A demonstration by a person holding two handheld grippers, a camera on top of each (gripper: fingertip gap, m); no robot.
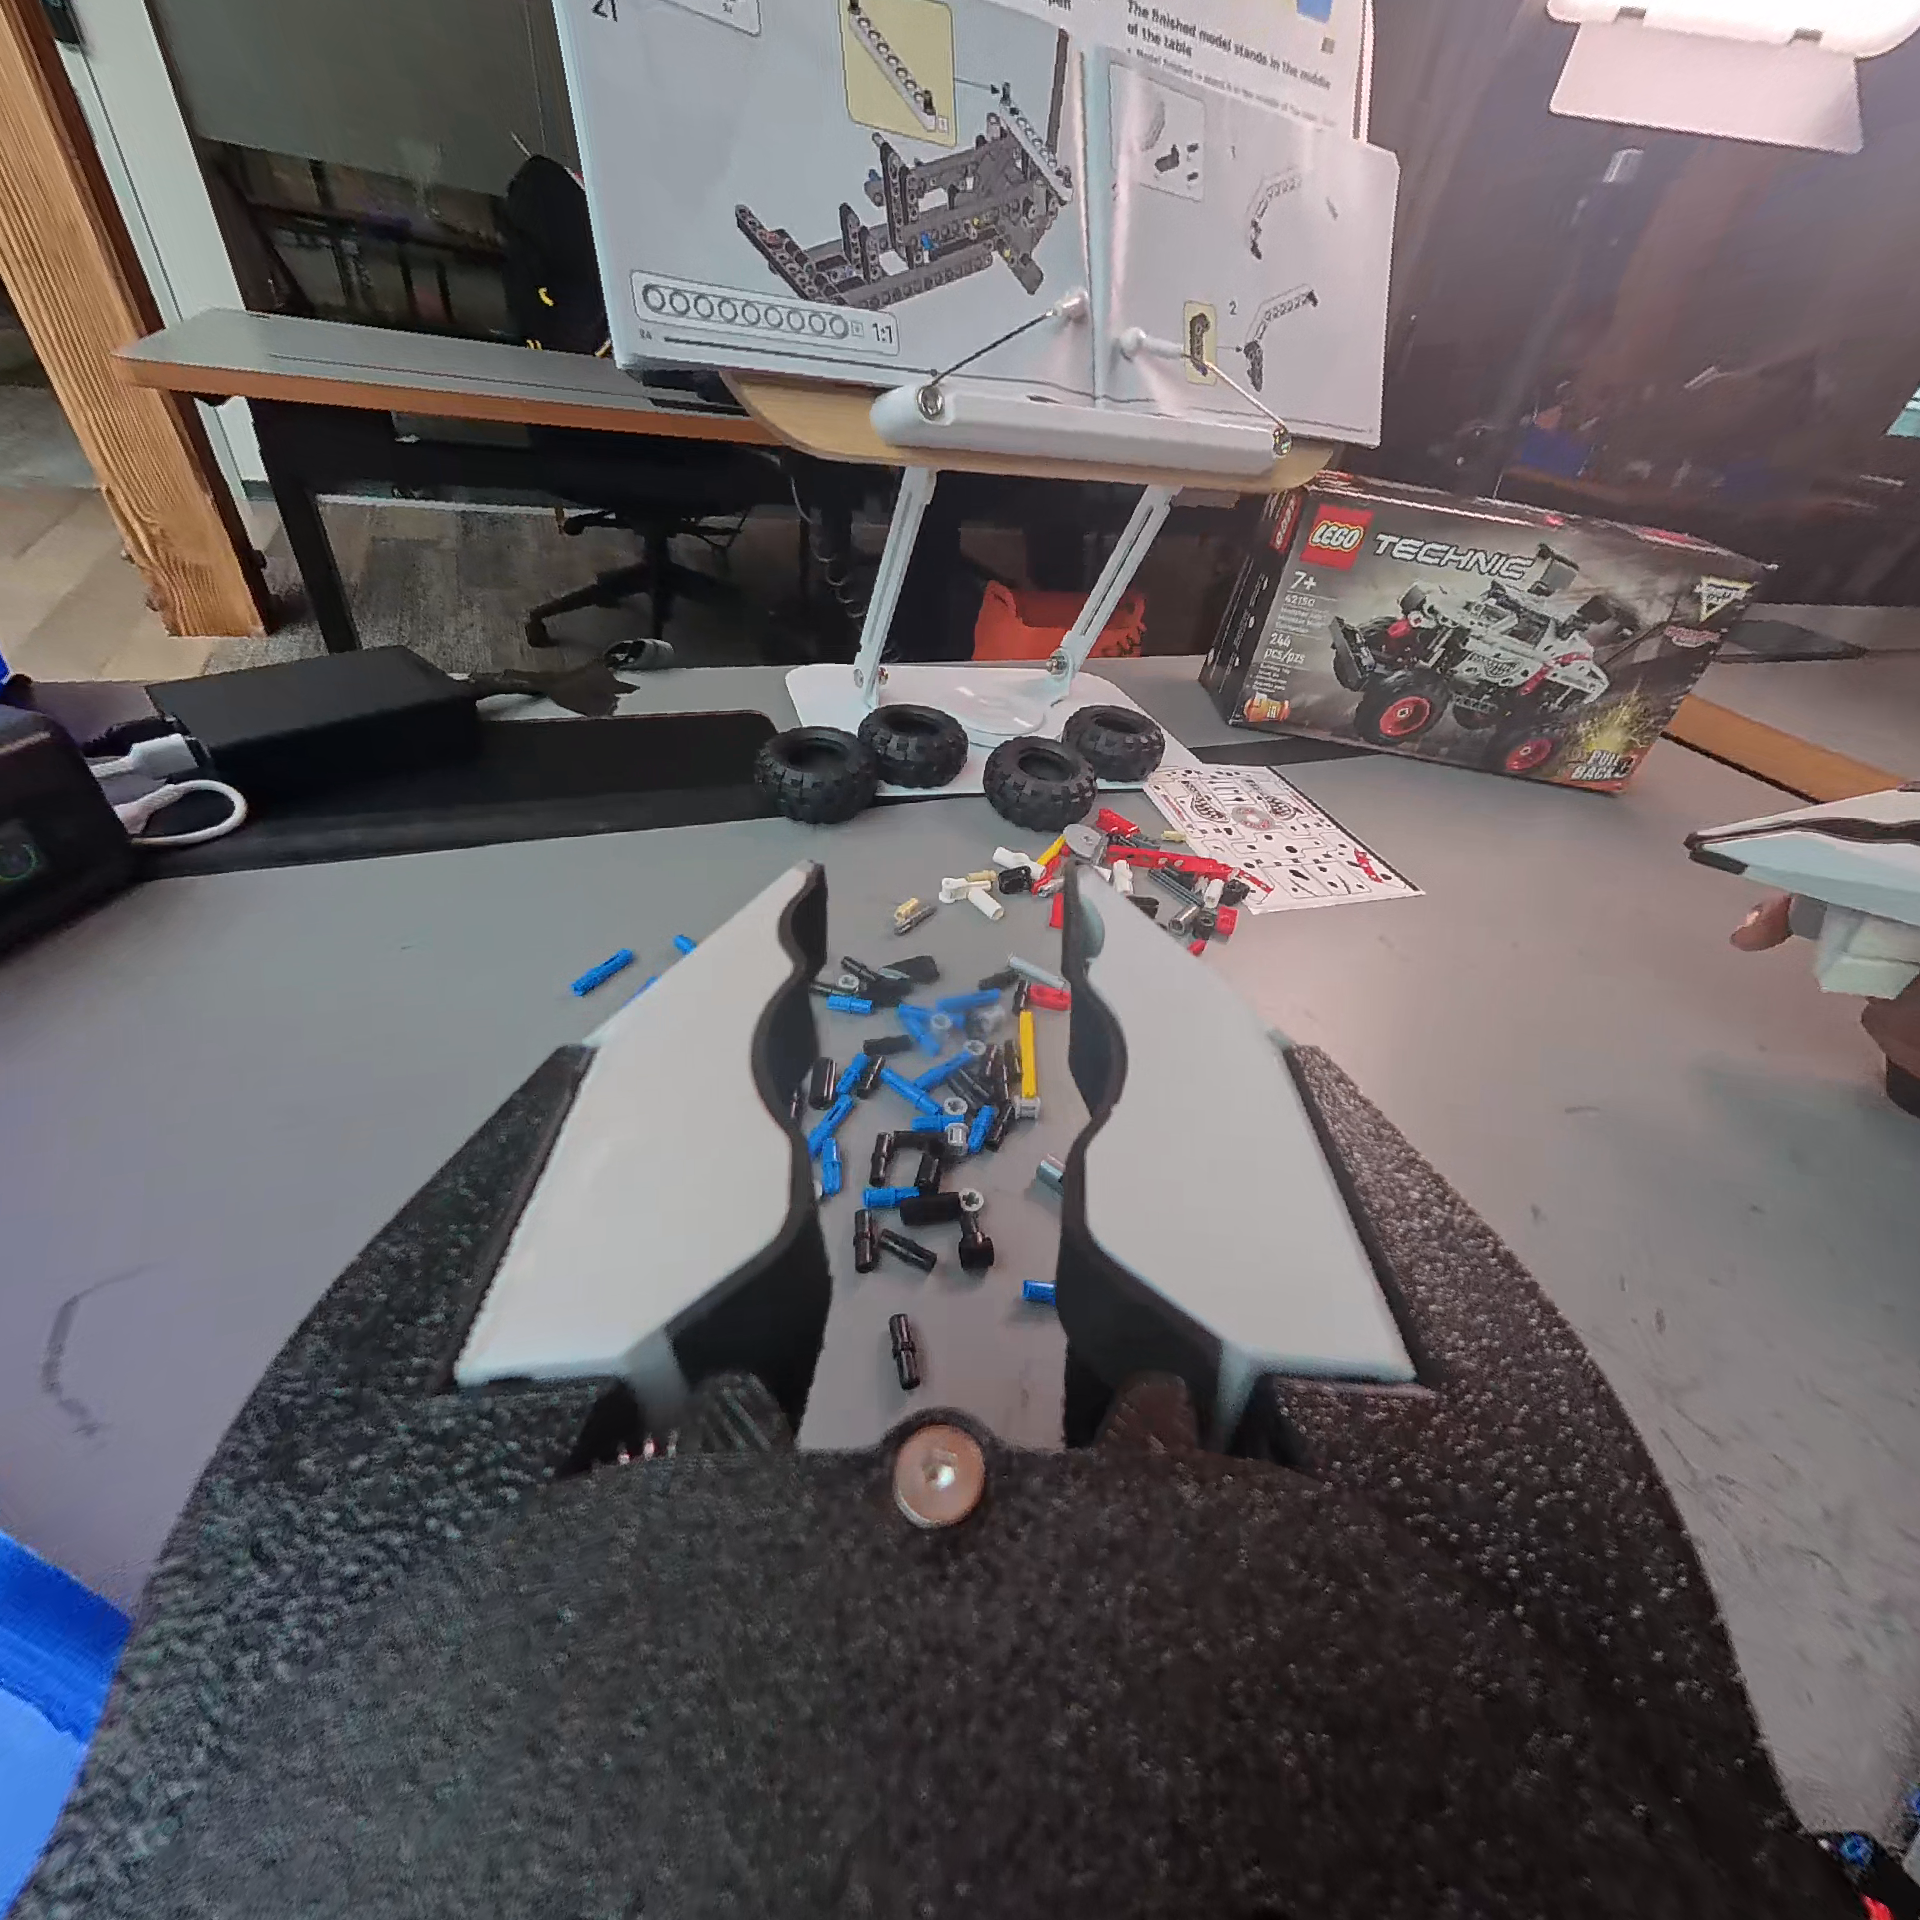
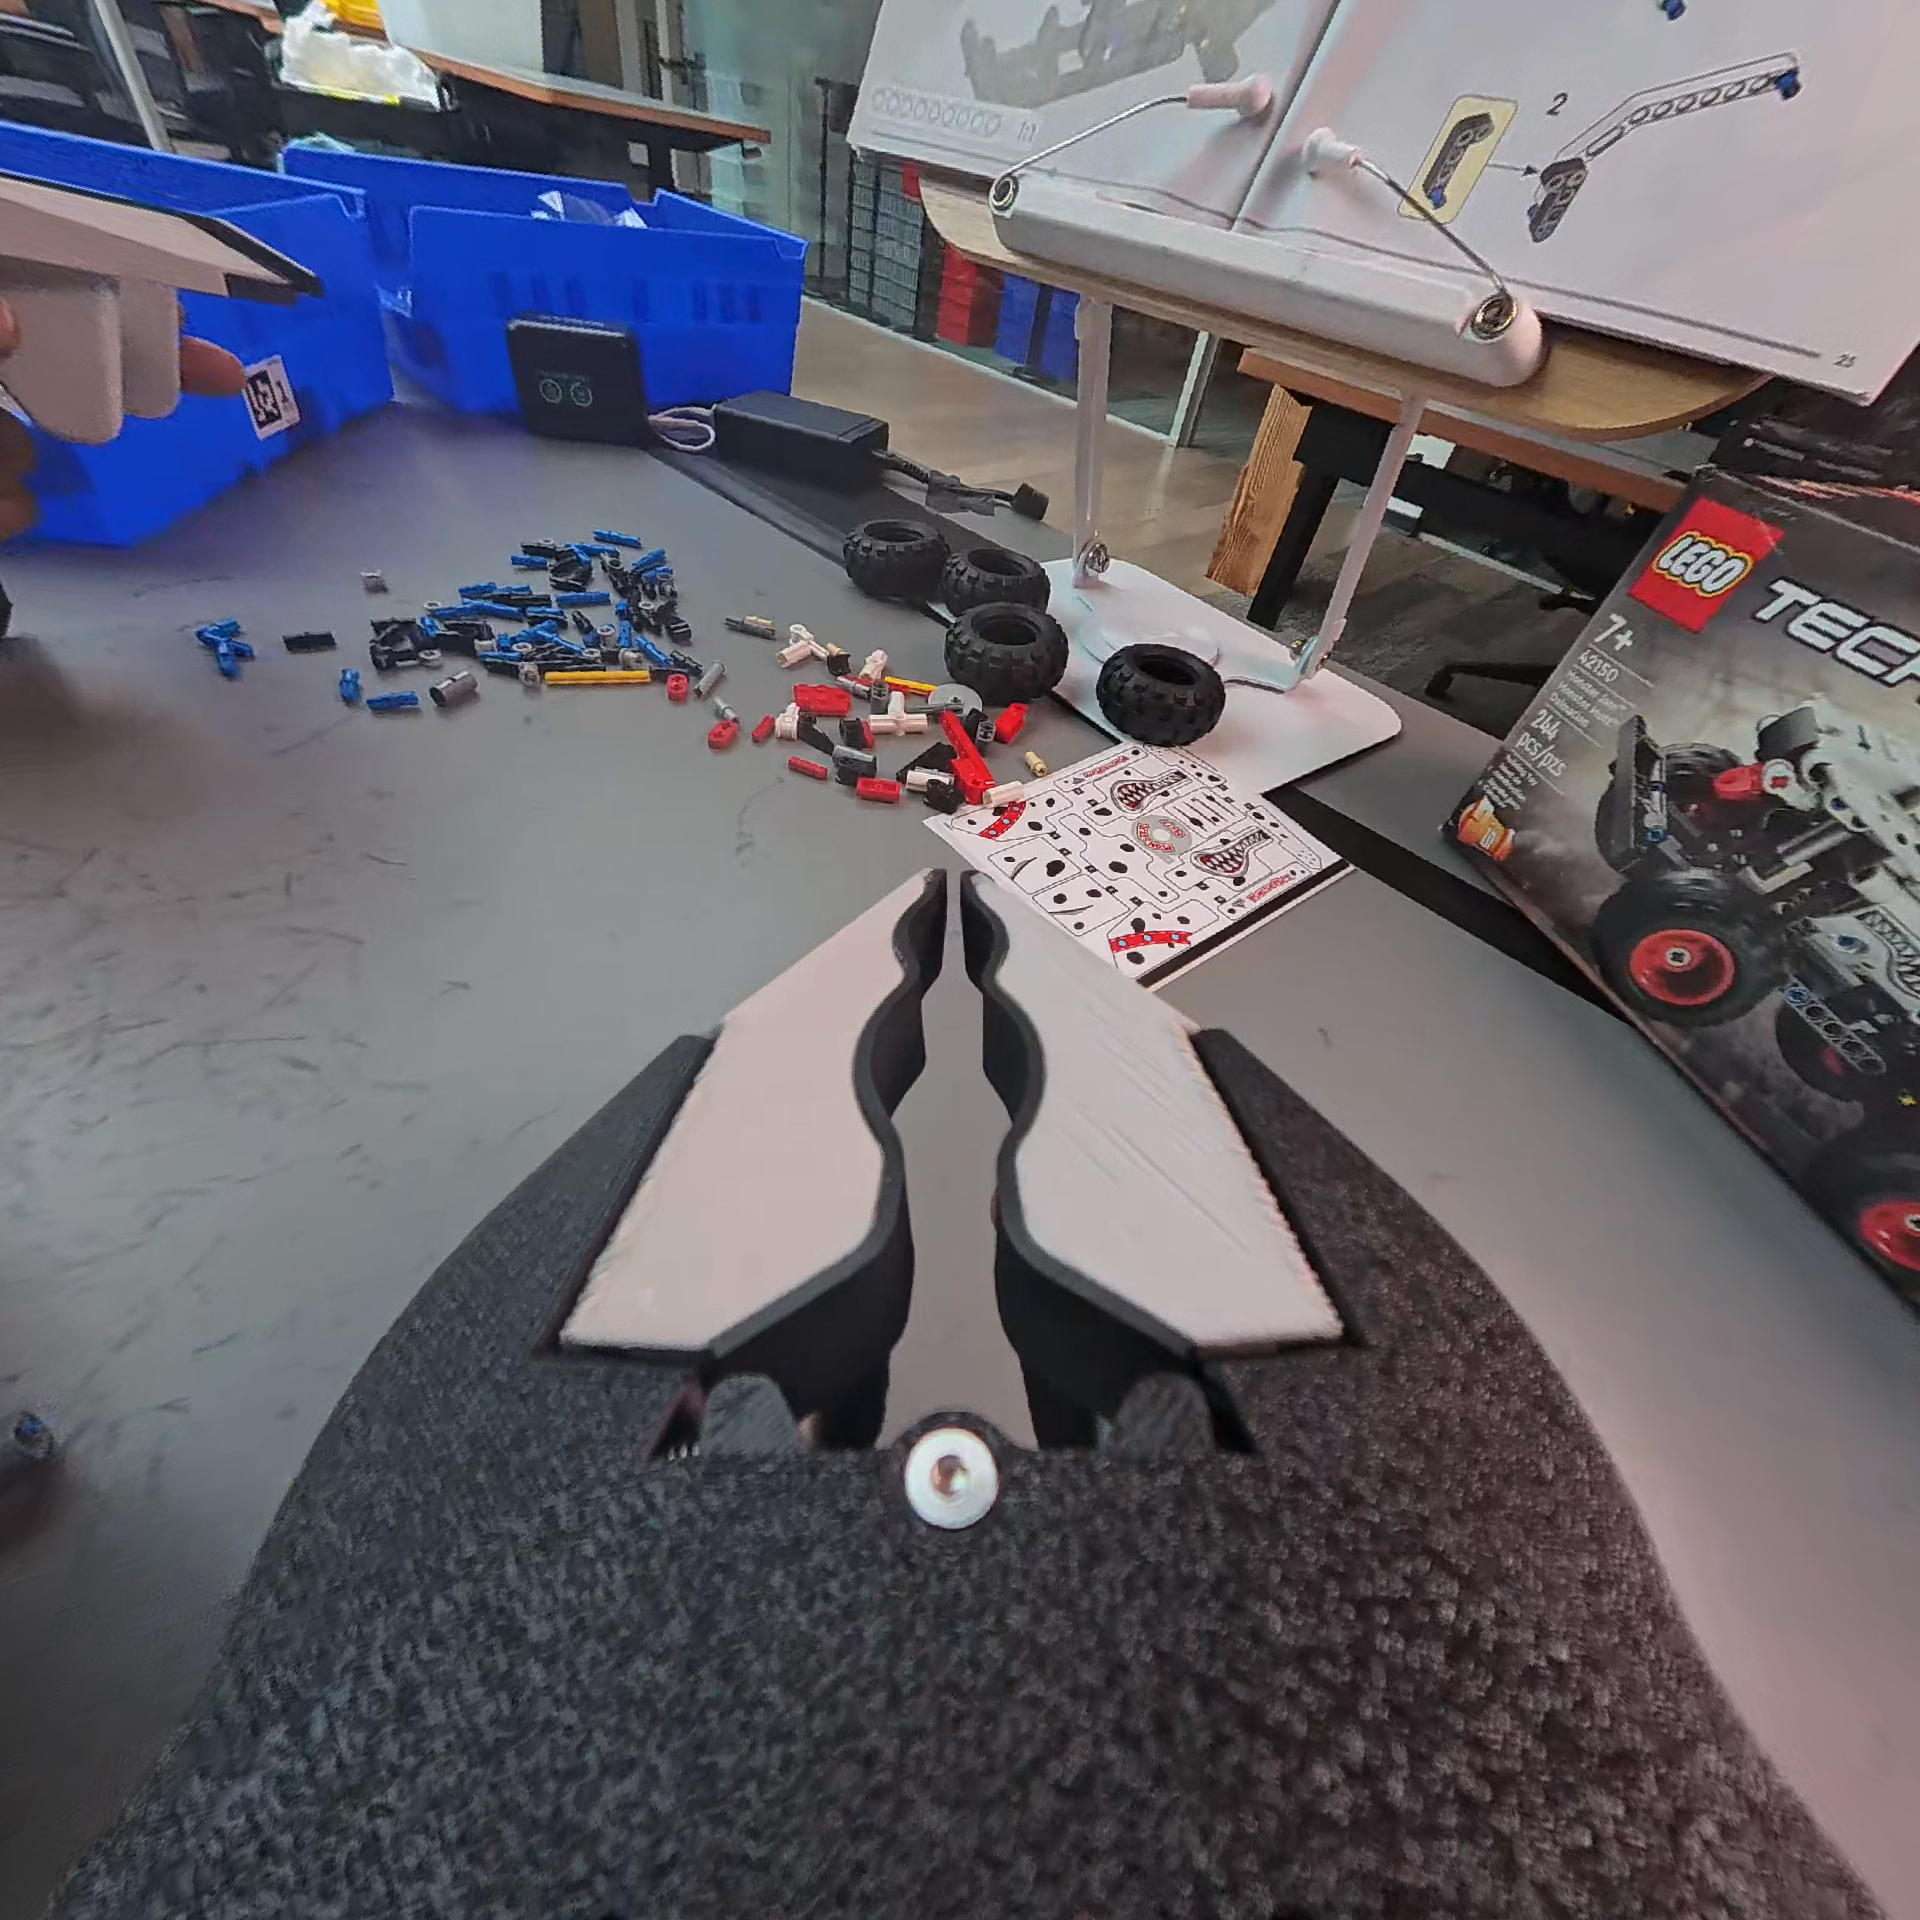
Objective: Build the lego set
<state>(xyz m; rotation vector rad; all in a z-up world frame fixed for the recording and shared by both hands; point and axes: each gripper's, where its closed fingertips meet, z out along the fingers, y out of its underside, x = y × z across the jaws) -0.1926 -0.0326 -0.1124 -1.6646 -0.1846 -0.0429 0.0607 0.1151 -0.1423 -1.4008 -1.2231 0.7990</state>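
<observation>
Grey table (image 1: 312, 1091) holds yellow axle (image 1: 1028, 1055), lengthwise between left tongs (image 1: 943, 883)

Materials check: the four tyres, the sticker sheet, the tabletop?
Tyres: likely matte black rubber, given the chunky moulded tread and no shine.
Sticker sheet: thin glossy paper or film, lying flat, printed with outlined shapes.
Tabletop: smooth grey laminate or similar, showing dark scuffs and a soft sheen; exact material unclear.

we see a grey table (image 2: 312, 987) carrying a scatter of blue and black pins (image 1: 914, 1101) mid-surface, with red and white pieces (image 2: 883, 727) just beyond. toward the far edge lie four black tyres (image 2: 1003, 649), a sticker sheet (image 2: 1132, 852), the white stand base (image 2: 1309, 717), the set's box (image 1: 1475, 634), and blue bins (image 2: 582, 291) at the left corner.
</observation>
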